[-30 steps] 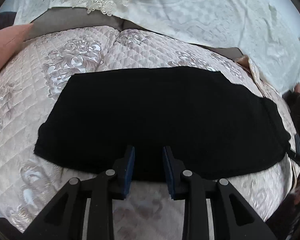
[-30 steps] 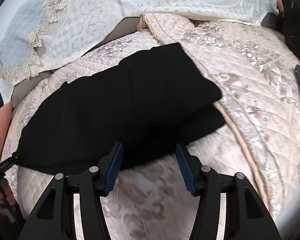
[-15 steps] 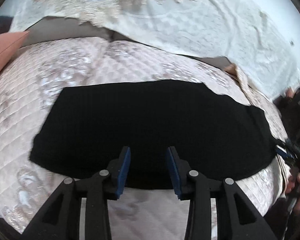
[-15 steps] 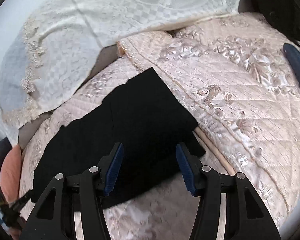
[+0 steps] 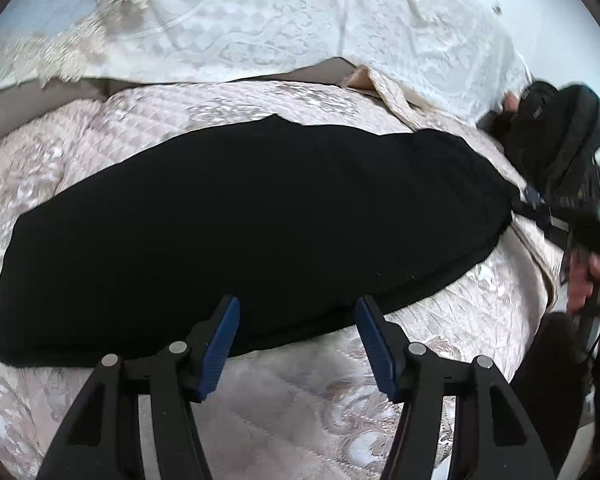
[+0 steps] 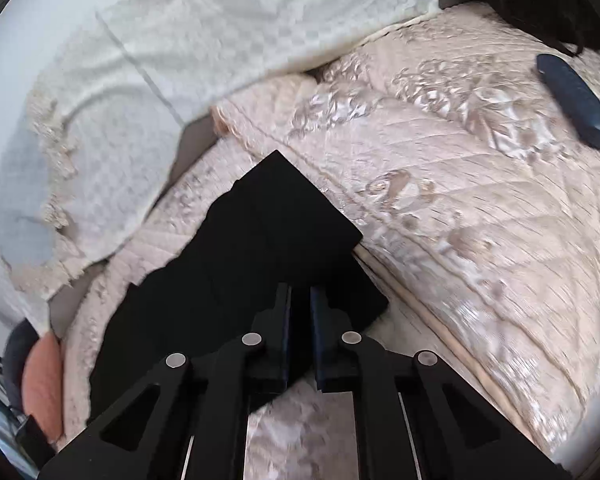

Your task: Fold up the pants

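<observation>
Black pants (image 5: 260, 220) lie flat in a long band across a pale quilted bedspread (image 5: 300, 408). My left gripper (image 5: 297, 308) hovers at their near long edge. Its jaws are opening wide; the fabric edge lies under the gap and the blue pads do not touch it. In the right wrist view the pants (image 6: 268, 240) run away to the left. My right gripper (image 6: 301, 292) sits on their near end, its jaws closing to a thin slit with black fabric in it. That right gripper (image 5: 534, 196) also shows at the pants' right end in the left wrist view.
A cream lace cover (image 5: 260, 20) lies behind the pants. A black bag (image 5: 556, 132) stands at the right and a person's hand (image 5: 592, 276) is below it. A dark blue case (image 6: 576, 100) rests on the quilt (image 6: 480, 200). A pink cushion (image 6: 42, 380) is at the left.
The left jaws have spread much wider and the left view has swung along the pants. The right gripper has rolled, come onto the pants' end and gone from open to shut.
</observation>
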Tool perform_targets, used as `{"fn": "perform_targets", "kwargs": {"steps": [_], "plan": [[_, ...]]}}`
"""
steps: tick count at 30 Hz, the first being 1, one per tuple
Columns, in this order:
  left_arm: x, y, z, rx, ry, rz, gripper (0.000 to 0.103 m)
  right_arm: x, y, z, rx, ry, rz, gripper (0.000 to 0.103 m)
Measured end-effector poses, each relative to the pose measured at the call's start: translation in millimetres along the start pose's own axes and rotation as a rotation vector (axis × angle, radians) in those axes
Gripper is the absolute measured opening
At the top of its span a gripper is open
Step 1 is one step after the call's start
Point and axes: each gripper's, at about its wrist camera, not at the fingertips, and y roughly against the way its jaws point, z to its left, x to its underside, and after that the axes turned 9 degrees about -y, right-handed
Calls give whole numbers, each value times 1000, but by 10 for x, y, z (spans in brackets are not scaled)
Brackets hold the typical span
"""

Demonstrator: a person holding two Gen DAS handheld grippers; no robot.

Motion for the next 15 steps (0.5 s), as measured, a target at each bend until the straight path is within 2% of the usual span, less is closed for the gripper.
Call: {"fn": "perform_targets", "kwargs": {"steps": [1, 2, 5, 6, 9, 10, 11, 13, 15], "plan": [[2, 12, 39, -4, 13, 0, 63, 26, 4, -47, 5, -8, 0, 7], [2, 16, 72, -7, 24, 0, 63, 53, -22, -106, 46, -10, 5, 0], [25, 87, 175, -32, 58, -15, 63, 51, -117, -326, 100, -87, 57, 0], [21, 124, 225, -51, 76, -32, 63, 60, -75, -312, 96, -72, 44, 0], [14, 165, 382, -108, 147, -61, 63, 134, 115, 9, 80, 95, -43, 10], [17, 141, 421, -119, 163, -59, 63, 164, 136, 124, 44, 136, -42, 15], [31, 100, 454, -139, 180, -48, 63, 222, 120, 292, 4, 196, -26, 24], [97, -18, 513, -188, 225, 12, 63, 354, 36, 557, -21, 309, -18, 26], [155, 4, 483, -205, 207, -1, 63, 477, -122, 719, 1, 399, 21, 27]]}}
